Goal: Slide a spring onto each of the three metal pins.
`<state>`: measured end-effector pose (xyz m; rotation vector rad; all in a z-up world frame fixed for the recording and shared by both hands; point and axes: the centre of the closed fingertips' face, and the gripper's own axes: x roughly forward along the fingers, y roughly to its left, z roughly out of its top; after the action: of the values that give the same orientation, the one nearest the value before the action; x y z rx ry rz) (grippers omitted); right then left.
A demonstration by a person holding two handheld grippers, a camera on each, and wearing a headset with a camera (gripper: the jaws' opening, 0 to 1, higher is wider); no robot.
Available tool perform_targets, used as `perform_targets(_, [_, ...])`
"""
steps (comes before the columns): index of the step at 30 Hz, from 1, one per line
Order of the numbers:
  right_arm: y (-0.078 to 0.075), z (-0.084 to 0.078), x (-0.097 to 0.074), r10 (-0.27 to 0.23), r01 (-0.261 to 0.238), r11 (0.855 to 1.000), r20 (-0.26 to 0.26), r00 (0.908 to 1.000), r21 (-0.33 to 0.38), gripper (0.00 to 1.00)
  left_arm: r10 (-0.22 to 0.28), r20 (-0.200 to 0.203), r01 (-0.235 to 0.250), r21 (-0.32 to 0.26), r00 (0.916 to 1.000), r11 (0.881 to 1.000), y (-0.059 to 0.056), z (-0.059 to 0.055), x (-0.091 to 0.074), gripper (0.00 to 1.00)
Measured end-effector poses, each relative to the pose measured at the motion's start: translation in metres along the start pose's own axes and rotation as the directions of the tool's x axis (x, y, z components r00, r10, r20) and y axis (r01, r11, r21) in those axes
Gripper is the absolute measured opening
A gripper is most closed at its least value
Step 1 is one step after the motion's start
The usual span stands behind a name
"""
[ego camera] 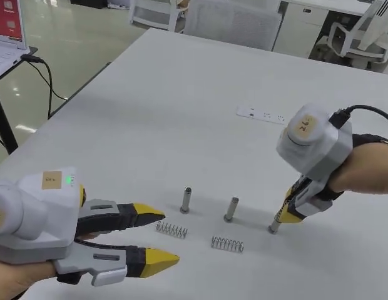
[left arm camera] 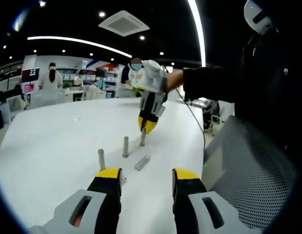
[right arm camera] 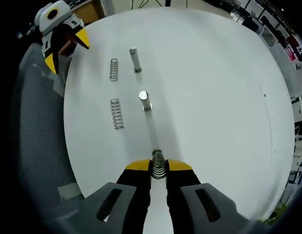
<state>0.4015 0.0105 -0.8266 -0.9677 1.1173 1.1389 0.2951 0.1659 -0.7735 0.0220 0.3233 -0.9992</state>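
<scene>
- Jaws of the right gripper (right arm camera: 159, 169): closed on a spring (right arm camera: 158, 158), a short silvery wire coil that stood up between the two yellow tips.
- Jaws of the left gripper (left arm camera: 147, 174): spread wide and holding nothing. They had yellow tips on black fingers, with a grey body behind.
- Held spring, location: at the rightmost pin (ego camera: 274, 226) of the row in the head view. Whether the coil sat around that pin could not be told.
- Pins: three short upright metal cylinders, each with a slightly wider foot, stood in a row on the white desk (ego camera: 181, 94). The left pin (ego camera: 186, 200) and the middle pin (ego camera: 231, 209) were bare.
- Loose springs: two lay flat on the desk on the person's side of the row. The first loose spring (ego camera: 171, 230) was just in front of the left pin and the second loose spring (ego camera: 227, 244) just in front of the middle pin. Neither touched a pin.
- Right gripper, pose: the right hand (ego camera: 360, 174) held it pointing steeply down, tips at the rightmost pin. A black cable (ego camera: 369, 111) left its top.
- Left gripper, pose: the left hand (ego camera: 12, 278) held it low and nearly level, pointing toward the first loose spring. The upper tip was near the coil but apart from it.
- Other item: a white power strip (ego camera: 261, 114) lay farther back on the desk.
</scene>
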Motion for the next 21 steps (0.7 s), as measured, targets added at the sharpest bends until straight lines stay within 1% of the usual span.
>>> perform_targets(10, [0.000, -0.002, 0.016, 0.014, -0.014, 1.000, -0.016, 0.9998, 0.005, 0.08, 0.003, -0.007, -0.003, -0.003, 1.0000, 1.000, -0.001, -0.001, 0.000, 0.36])
perform_targets(18, [-0.004, -0.003, 0.027, 0.007, -0.007, 1.000, -0.008, 0.9999, 0.017, 0.08, 0.009, -0.011, -0.009, -0.006, 0.9999, 1.000, 0.000, -0.002, -0.001, 0.36])
perform_targets(21, [-0.005, -0.001, 0.026, 0.008, -0.008, 1.000, 0.001, 1.0000, 0.029, 0.08, 0.010, -0.010, -0.010, -0.007, 0.9999, 1.000, -0.001, -0.001, 0.000, 0.36])
